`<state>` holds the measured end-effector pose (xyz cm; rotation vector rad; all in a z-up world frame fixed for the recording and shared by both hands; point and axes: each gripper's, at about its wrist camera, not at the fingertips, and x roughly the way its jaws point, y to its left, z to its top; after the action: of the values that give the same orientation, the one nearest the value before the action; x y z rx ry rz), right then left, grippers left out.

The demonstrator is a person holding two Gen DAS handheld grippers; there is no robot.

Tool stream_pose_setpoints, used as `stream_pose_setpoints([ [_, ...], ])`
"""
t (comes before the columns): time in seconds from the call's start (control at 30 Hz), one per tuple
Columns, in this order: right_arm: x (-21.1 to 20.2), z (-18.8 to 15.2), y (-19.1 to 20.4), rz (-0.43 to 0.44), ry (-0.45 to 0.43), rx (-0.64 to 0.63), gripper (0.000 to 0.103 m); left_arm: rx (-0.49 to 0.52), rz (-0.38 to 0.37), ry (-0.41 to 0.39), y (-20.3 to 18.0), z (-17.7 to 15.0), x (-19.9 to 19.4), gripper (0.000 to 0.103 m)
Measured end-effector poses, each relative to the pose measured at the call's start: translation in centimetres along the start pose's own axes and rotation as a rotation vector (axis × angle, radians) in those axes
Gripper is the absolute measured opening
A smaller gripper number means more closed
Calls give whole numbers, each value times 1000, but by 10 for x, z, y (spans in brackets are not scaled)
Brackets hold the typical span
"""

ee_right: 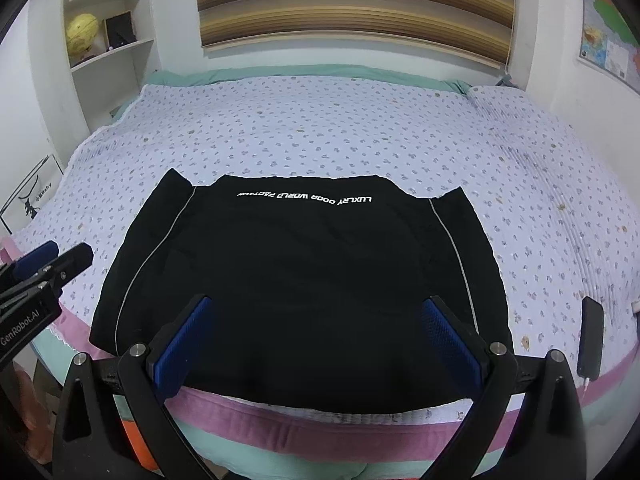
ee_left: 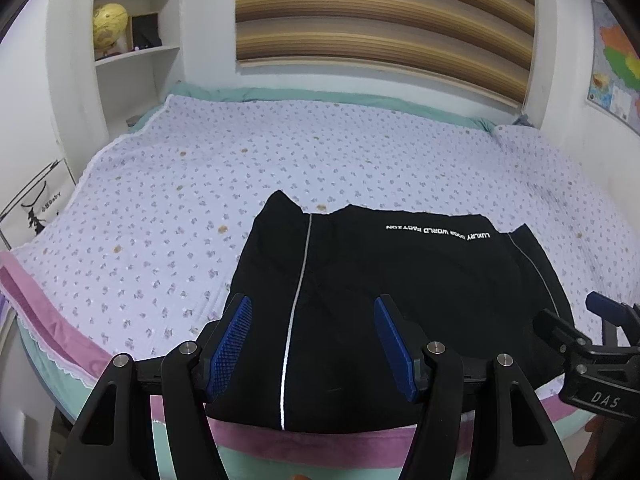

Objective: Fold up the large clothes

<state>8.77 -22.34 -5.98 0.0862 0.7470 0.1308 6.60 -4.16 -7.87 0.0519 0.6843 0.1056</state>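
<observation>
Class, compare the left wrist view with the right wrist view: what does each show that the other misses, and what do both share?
Only the left wrist view shows the right gripper from the side, at its right edge. Only the right wrist view shows the dark phone on the bedspread right of the garment, and the left gripper at its left edge. Both share the black garment with white lettering, the floral bedspread, the striped blind and the globe.

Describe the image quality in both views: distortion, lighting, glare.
Left wrist view: strong fisheye bend, dark corners; the bed edge curves; the jacket is too black for folds to show, its stripe glints. Right wrist view: same bend, even soft light, lettering sharp.
</observation>
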Motion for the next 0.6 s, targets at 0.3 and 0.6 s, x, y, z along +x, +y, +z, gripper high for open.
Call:
stream_pose_setpoints([
  [0.3, 0, 0, -3, 0, 2, 12, 103, -12, 8, 21, 2, -2, 5, 65],
  [0.6, 0, -2, -4, -1, 4, 18, 103, -7, 3, 26, -1, -1, 5, 65],
])
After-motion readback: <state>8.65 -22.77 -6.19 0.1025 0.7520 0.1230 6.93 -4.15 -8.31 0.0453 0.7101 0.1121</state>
